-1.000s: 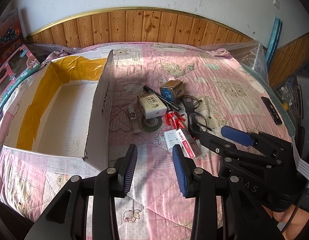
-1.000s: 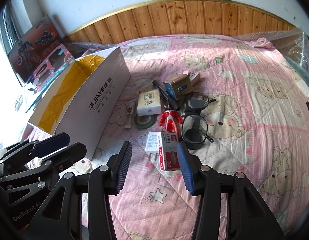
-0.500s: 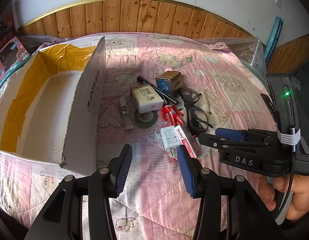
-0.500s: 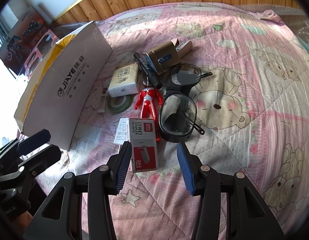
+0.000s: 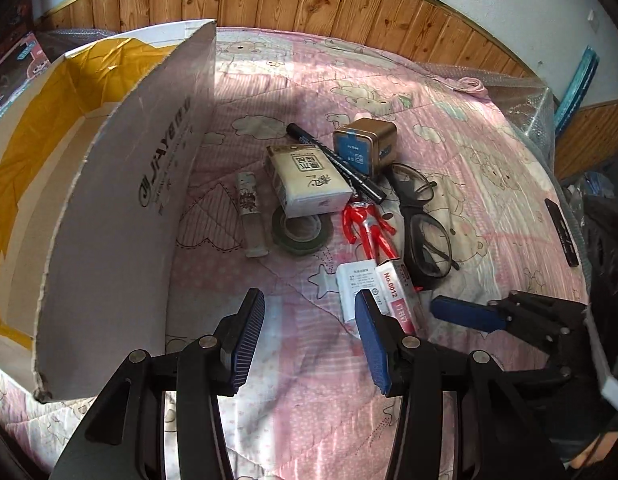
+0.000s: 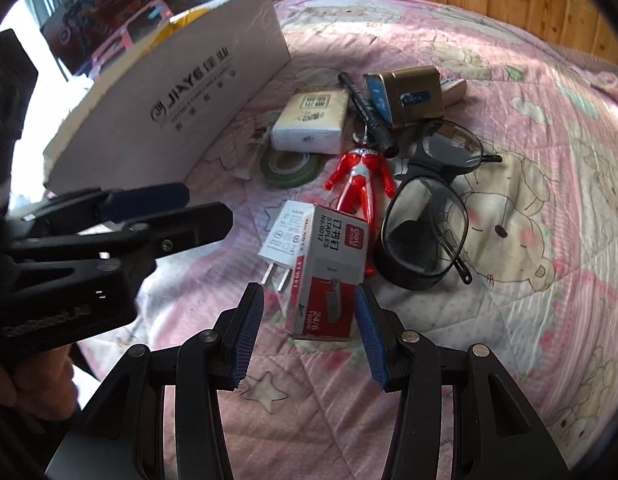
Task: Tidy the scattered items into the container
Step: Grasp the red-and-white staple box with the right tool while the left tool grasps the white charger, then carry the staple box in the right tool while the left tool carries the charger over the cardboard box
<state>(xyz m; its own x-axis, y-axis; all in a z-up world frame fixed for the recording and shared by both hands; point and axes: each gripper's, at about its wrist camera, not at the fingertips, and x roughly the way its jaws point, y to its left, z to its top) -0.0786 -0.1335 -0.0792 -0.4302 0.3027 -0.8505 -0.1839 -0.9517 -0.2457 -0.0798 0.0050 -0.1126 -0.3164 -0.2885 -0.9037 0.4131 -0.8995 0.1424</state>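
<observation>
Right wrist view: cardboard box (image 6: 213, 80) stands at the bed's left edge, nothing packed that I can see. My right gripper (image 6: 309, 320), jaws apart, straddles the staple box (image 6: 333, 276) mid-bed; next, close. Left gripper (image 5: 309, 332) gapes idle.

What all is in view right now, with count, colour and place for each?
box: one, white outside, yellow-lined, left on the quilt
quilt: one, pink
staples: one box, red and white, between the right gripper's fingers
charger: one, white, left of staples
figure: one, red and silver, beyond staples
glasses: one pair, black, right of figure
tape: one roll, green, left of figure
tissues: one pack, white, behind tape
pen: one, black, leaning on tissues
tin: one, gold and blue, far end
vial: one, clear, beside box
left gripper: open, empty
right gripper: open around staples
</observation>
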